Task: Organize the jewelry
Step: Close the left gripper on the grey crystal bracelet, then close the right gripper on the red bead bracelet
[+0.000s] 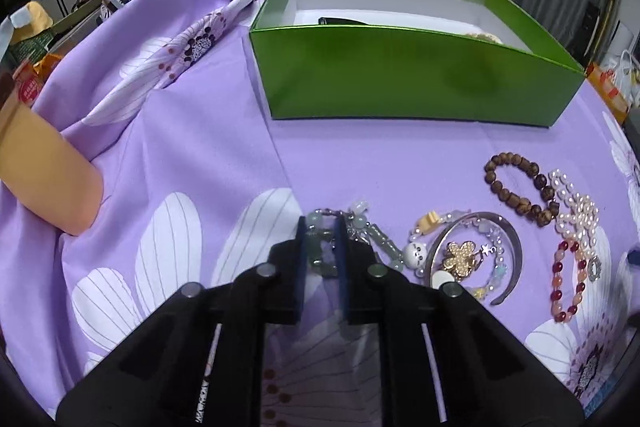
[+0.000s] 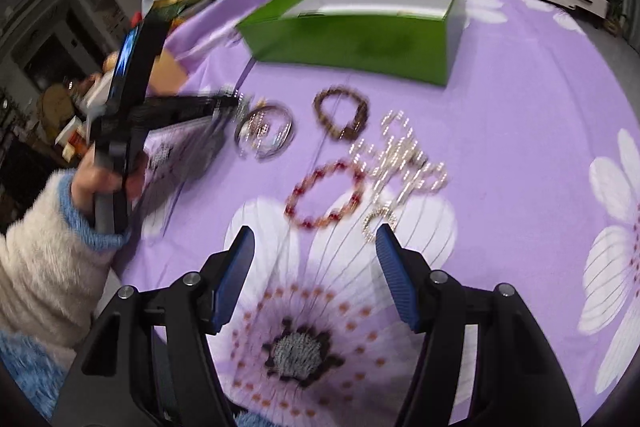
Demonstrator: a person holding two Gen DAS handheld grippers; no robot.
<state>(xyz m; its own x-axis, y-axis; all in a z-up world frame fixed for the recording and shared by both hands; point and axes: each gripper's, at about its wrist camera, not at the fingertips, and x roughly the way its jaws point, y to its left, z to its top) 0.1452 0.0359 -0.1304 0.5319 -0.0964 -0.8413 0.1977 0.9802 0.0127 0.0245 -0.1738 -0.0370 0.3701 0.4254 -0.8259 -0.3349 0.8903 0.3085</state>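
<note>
Looking along the left gripper (image 1: 322, 227), its jaws stand narrow with a pale green bead bracelet (image 1: 322, 251) between the fingers, apparently pinched, on the purple flowered cloth (image 1: 224, 155). The green box (image 1: 412, 75) sits beyond it, open-topped, with something dark and something pale already inside, though the near wall hides most of them. Between the box and the camera, to the right of the held bracelet, lie a silver bangle (image 1: 508, 247) ringing a gold flower charm (image 1: 460, 255), a brown wooden bead bracelet (image 1: 520, 187), a pearl strand (image 1: 576, 211) and a red bead bracelet (image 1: 560, 279). From the right wrist view, blurred by motion, the right gripper (image 2: 316, 259) hangs with jaws wide and nothing in them, on the near side of the jewelry from the box, its right finger just beside a small sparkly ring (image 2: 378, 223). The person's left hand (image 2: 100, 187), in a fluffy sleeve, grips the other tool's handle to the left of the box. The risk I see: the green bracelet has dangling charms lying close to the neighbouring pieces, so lifting it could snag and drag them, or the thin beads could slip from a shallow pinch before reaching the box. No brand or writing is legible; the labels on the far shelf are too small to read.
</note>
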